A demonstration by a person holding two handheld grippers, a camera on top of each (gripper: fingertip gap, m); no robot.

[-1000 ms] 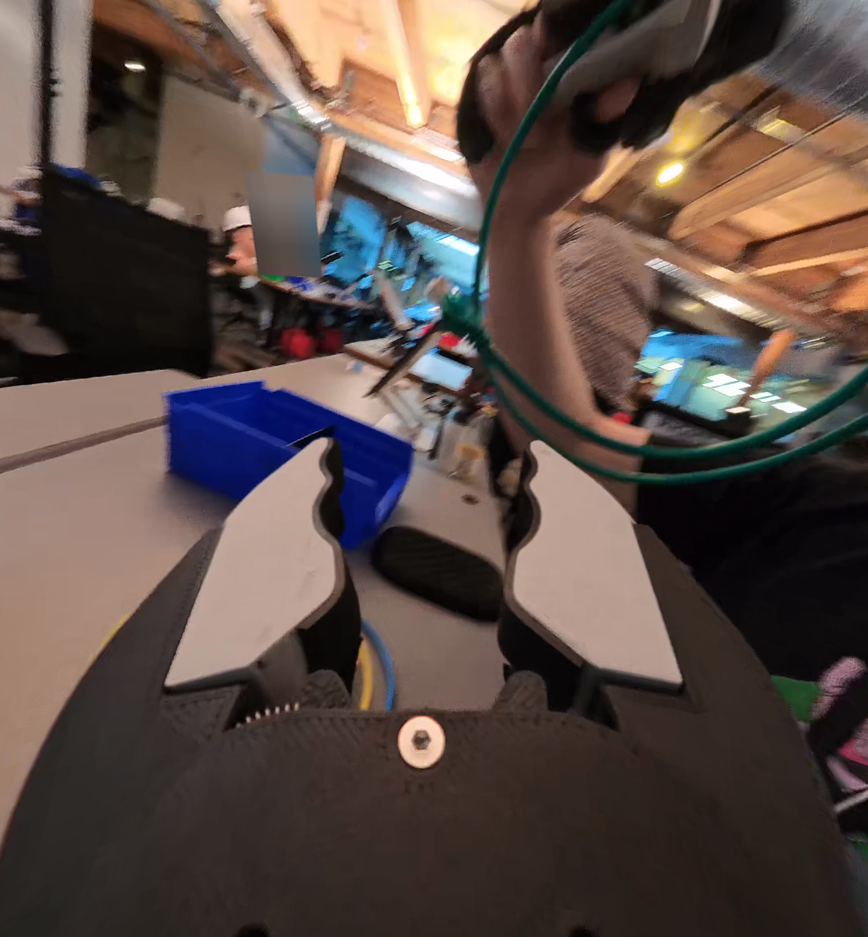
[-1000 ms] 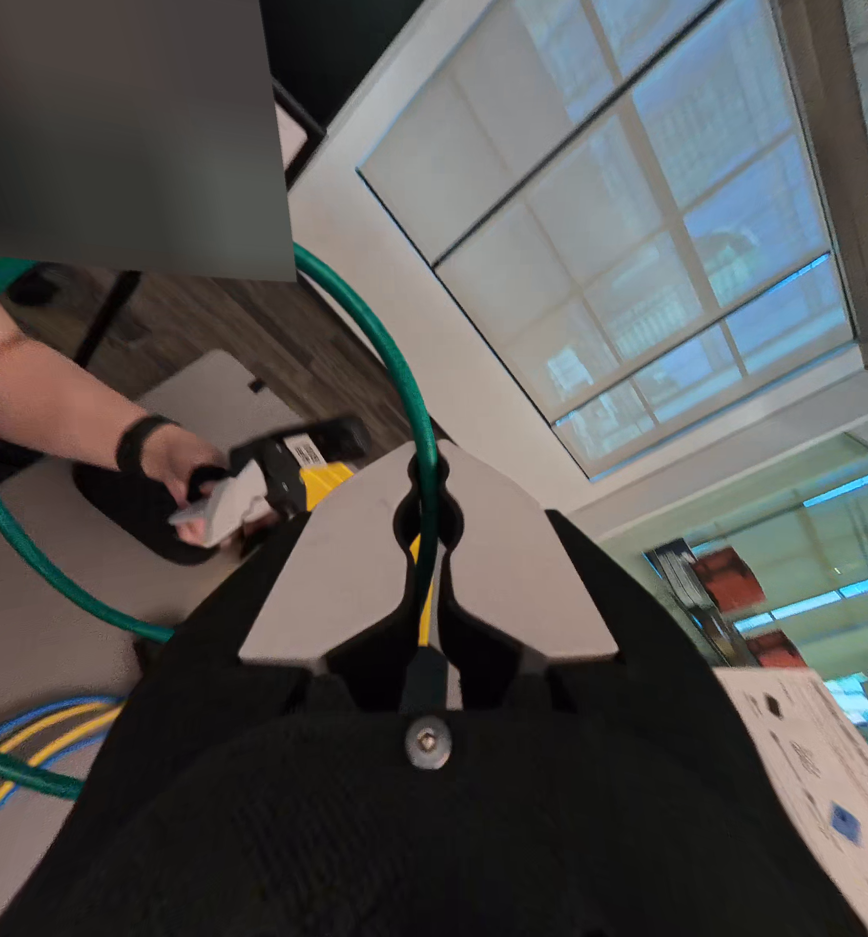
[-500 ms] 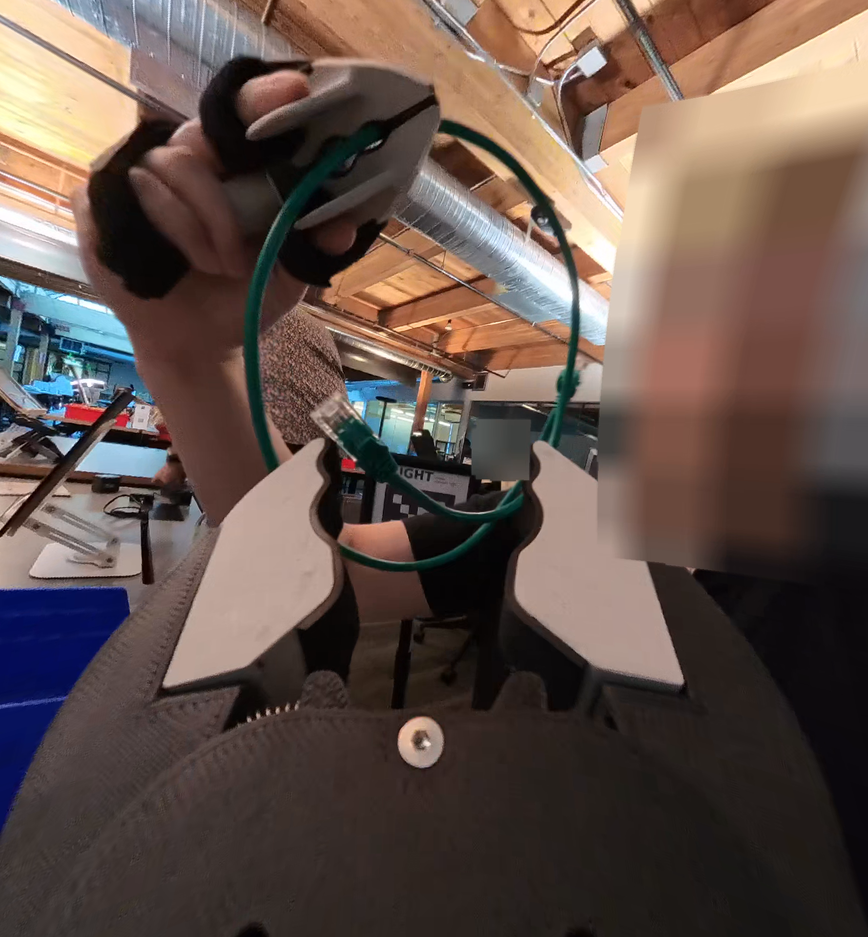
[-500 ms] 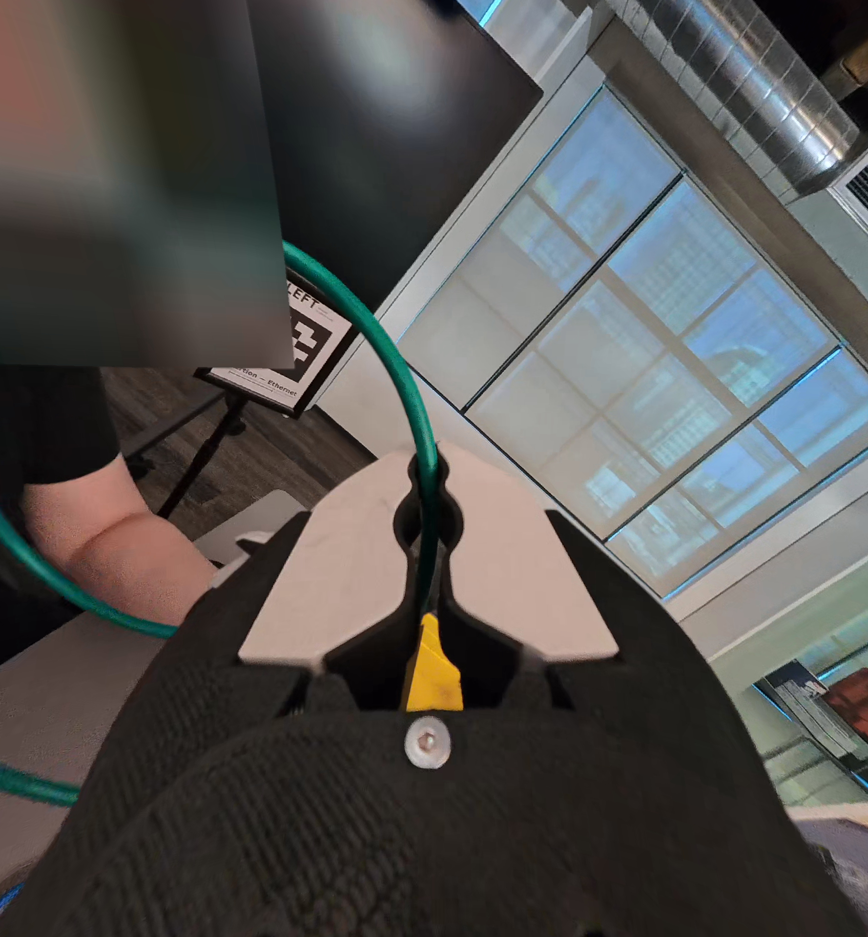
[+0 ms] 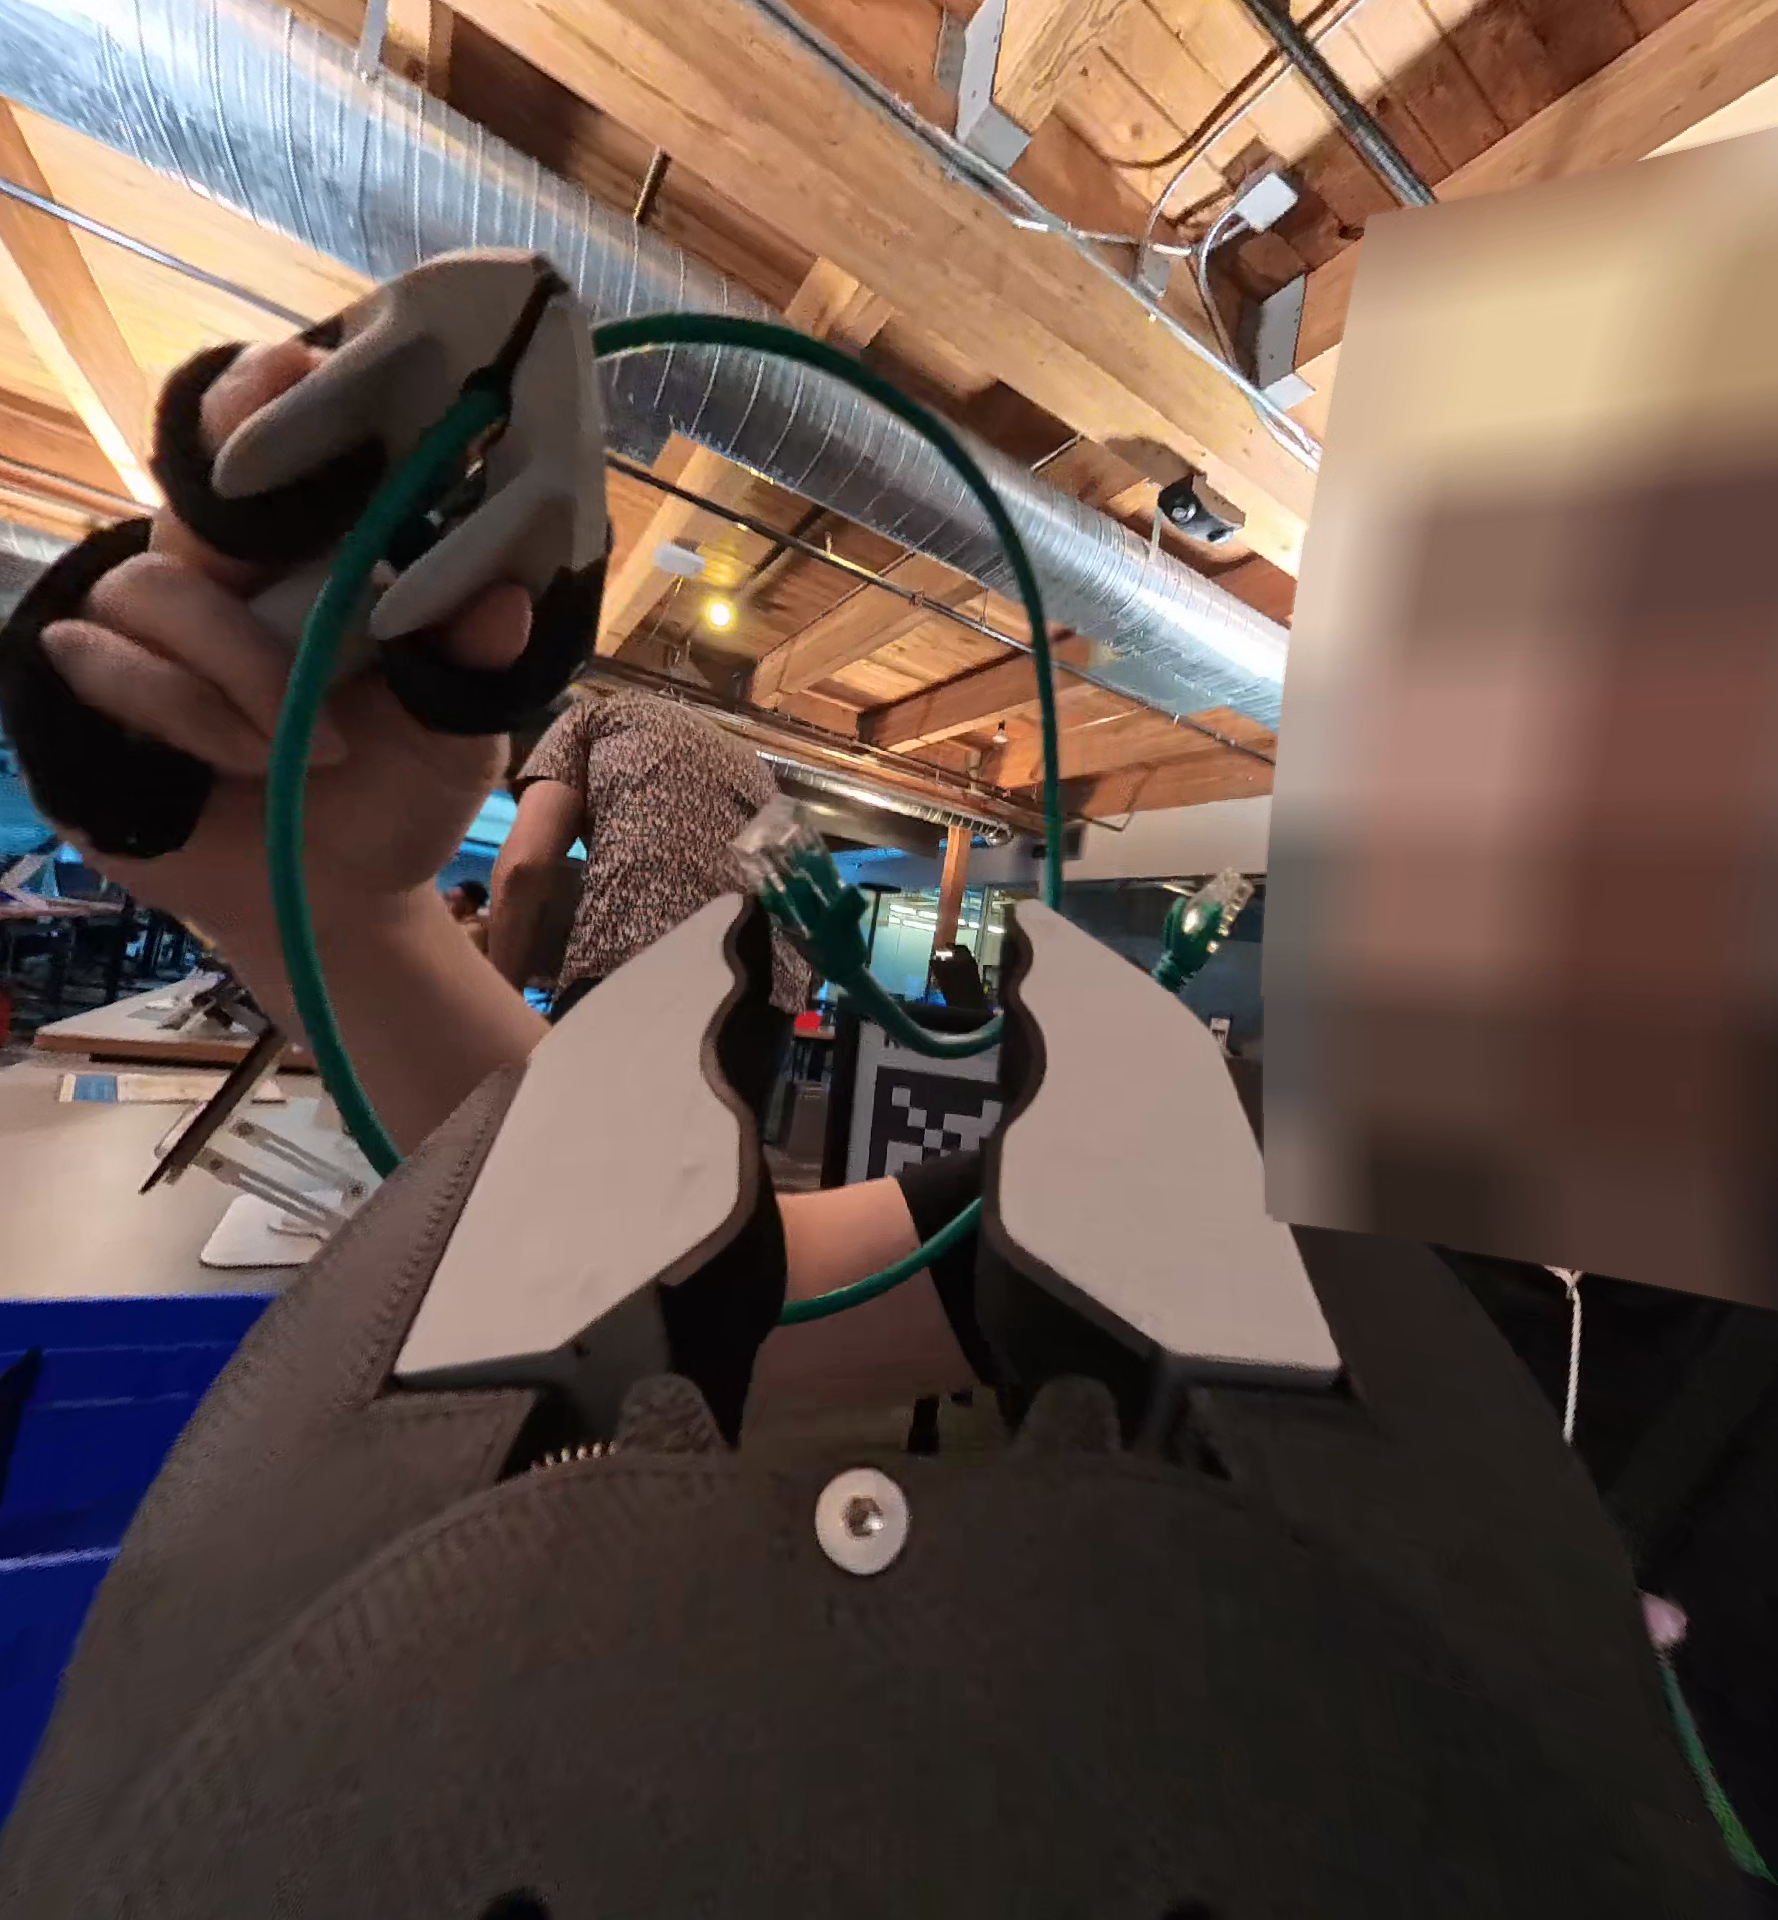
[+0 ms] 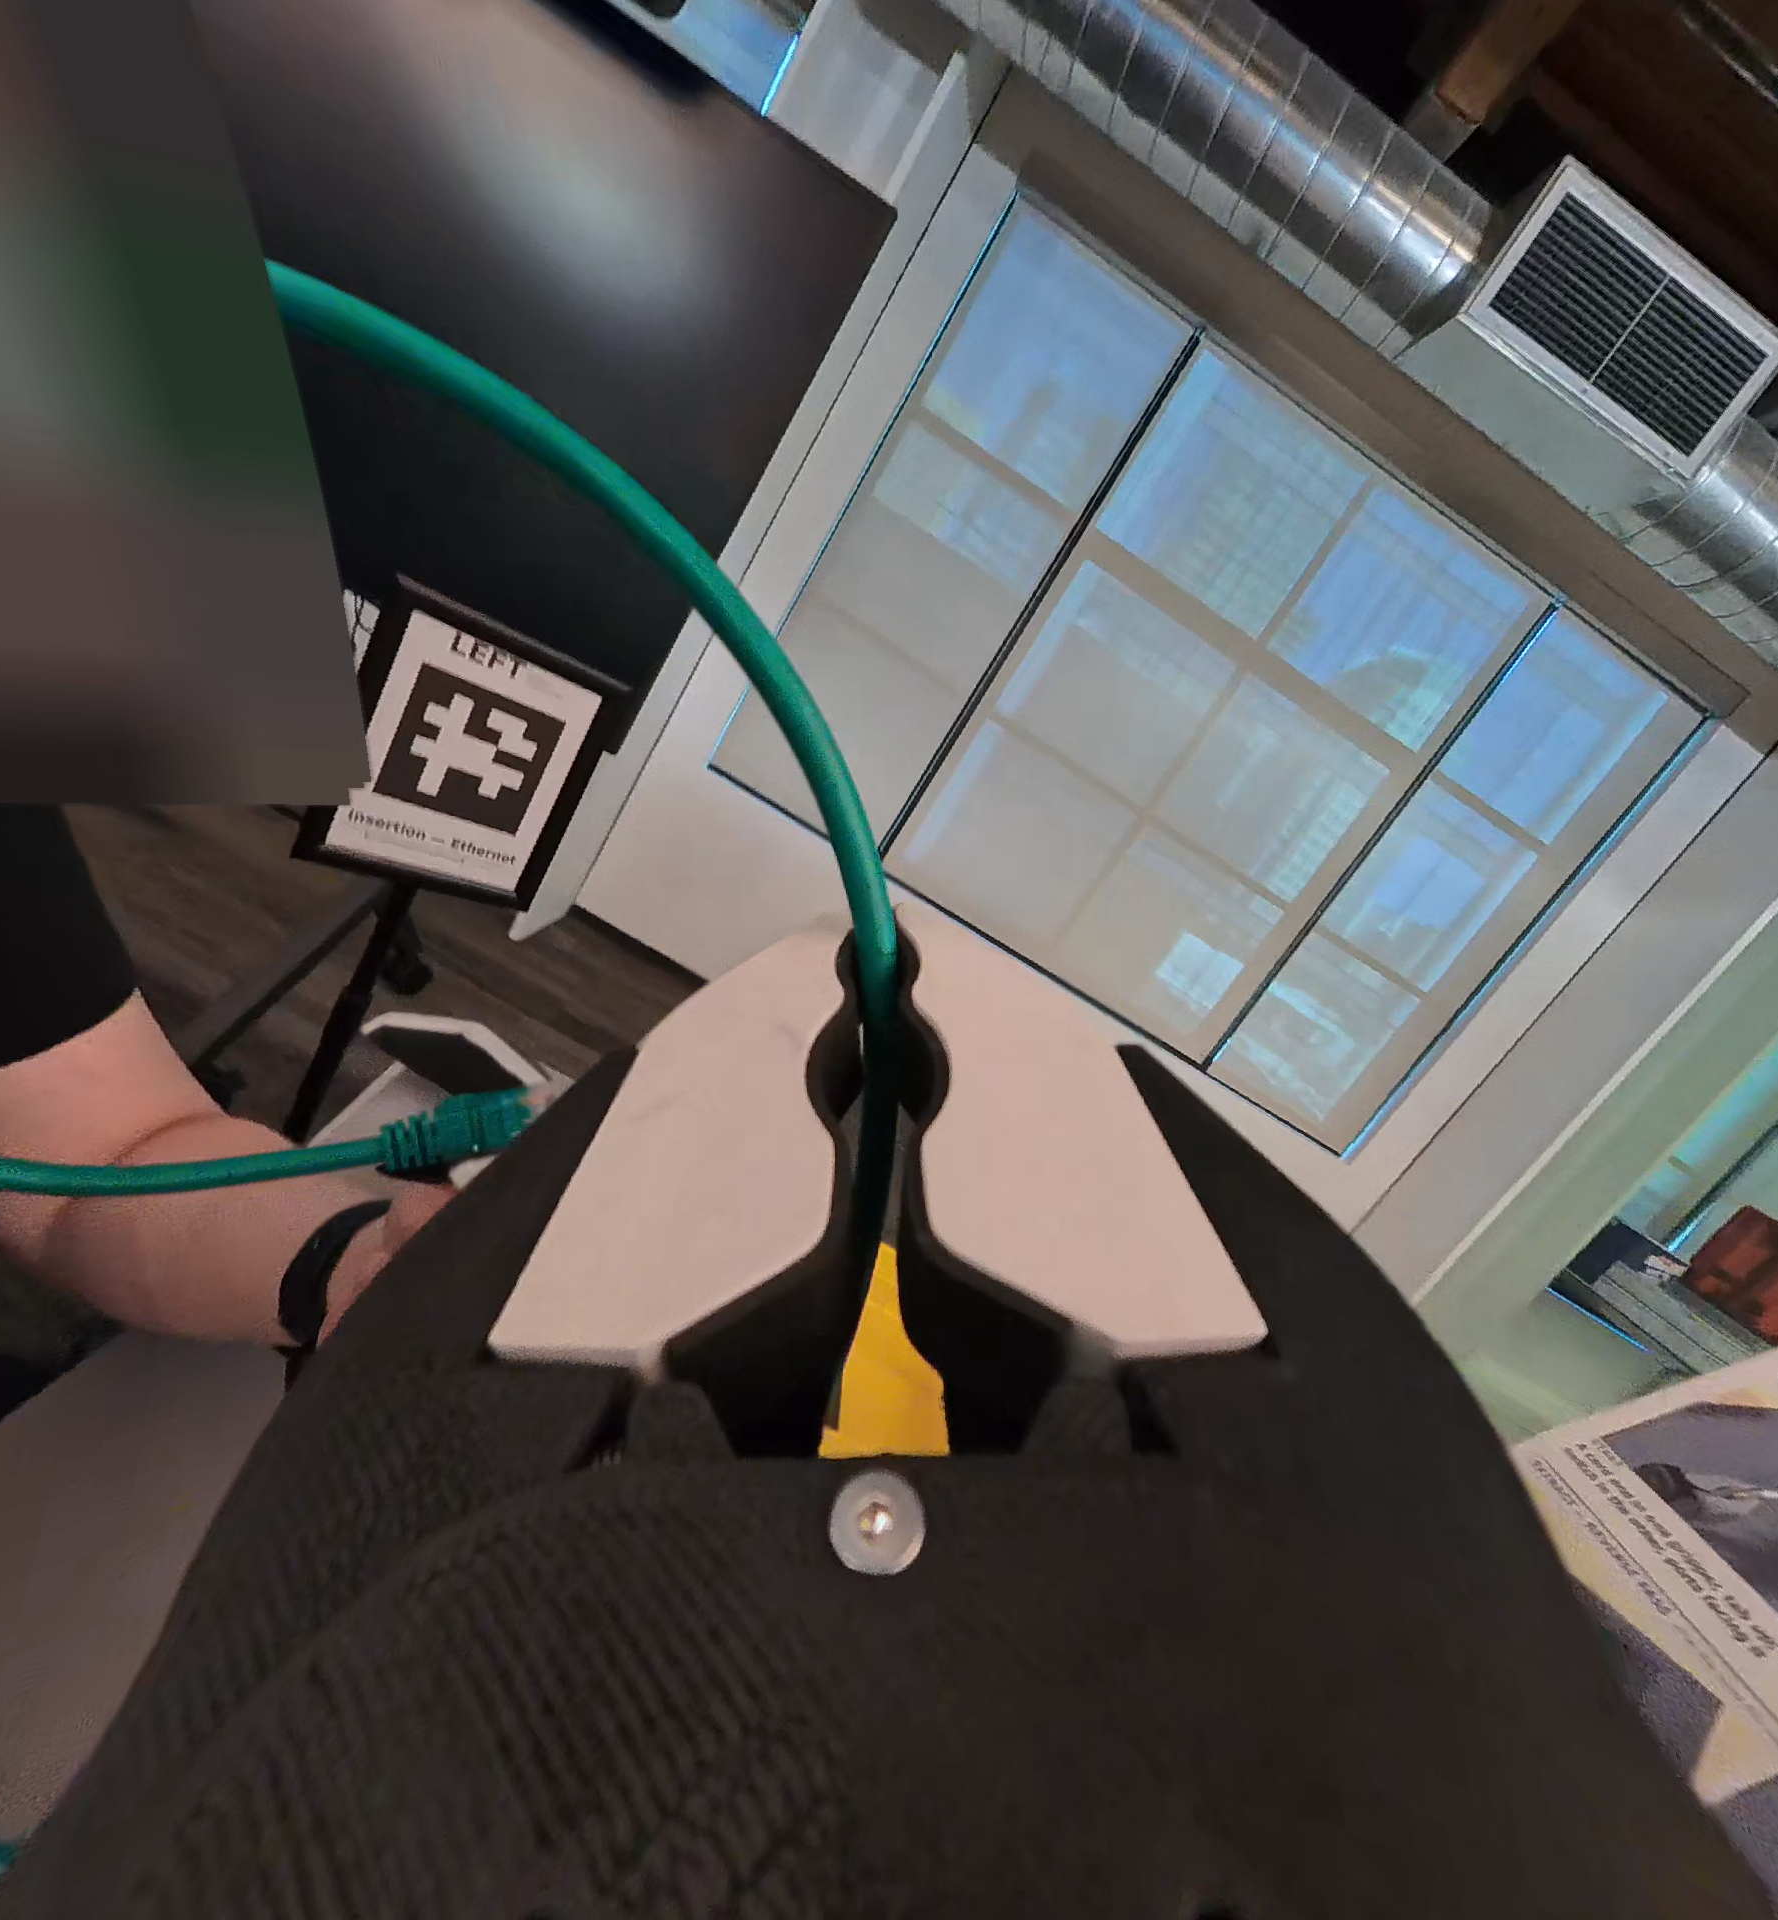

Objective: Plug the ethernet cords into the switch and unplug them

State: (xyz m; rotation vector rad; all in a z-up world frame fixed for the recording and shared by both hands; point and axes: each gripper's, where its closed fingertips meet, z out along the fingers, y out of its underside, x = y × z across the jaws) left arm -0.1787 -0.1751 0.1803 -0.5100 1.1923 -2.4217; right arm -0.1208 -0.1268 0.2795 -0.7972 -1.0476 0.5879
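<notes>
My right gripper (image 6: 877, 966) is shut on a green ethernet cord (image 6: 760, 665) and held high in the air. In the left wrist view it shows at upper left (image 5: 449, 447) with the cord (image 5: 1030, 644) looping below it in a wide ring. My left gripper (image 5: 874, 935) is open and points up at that loop. One green plug (image 5: 791, 862) hangs just above its left fingertip, and the cord runs across the gap between the fingers. The second plug (image 5: 1202, 920) hangs to the right. A plug (image 6: 459, 1127) also shows in the right wrist view. No switch is in view.
A blue bin (image 5: 33, 1455) sits on the grey table (image 5: 54, 1195) at lower left. A marker sign on a stand (image 6: 469, 748) is behind the table. A printed sheet (image 6: 1695, 1538) lies at the right. A person in a patterned shirt (image 5: 656, 831) stands farther back. About 12 centimetres separates my left fingertips from my right.
My left gripper has tilted up from the table toward the raised right gripper and stays open. The green plug has come close to its fingertips. The right gripper stays shut on the cord.
</notes>
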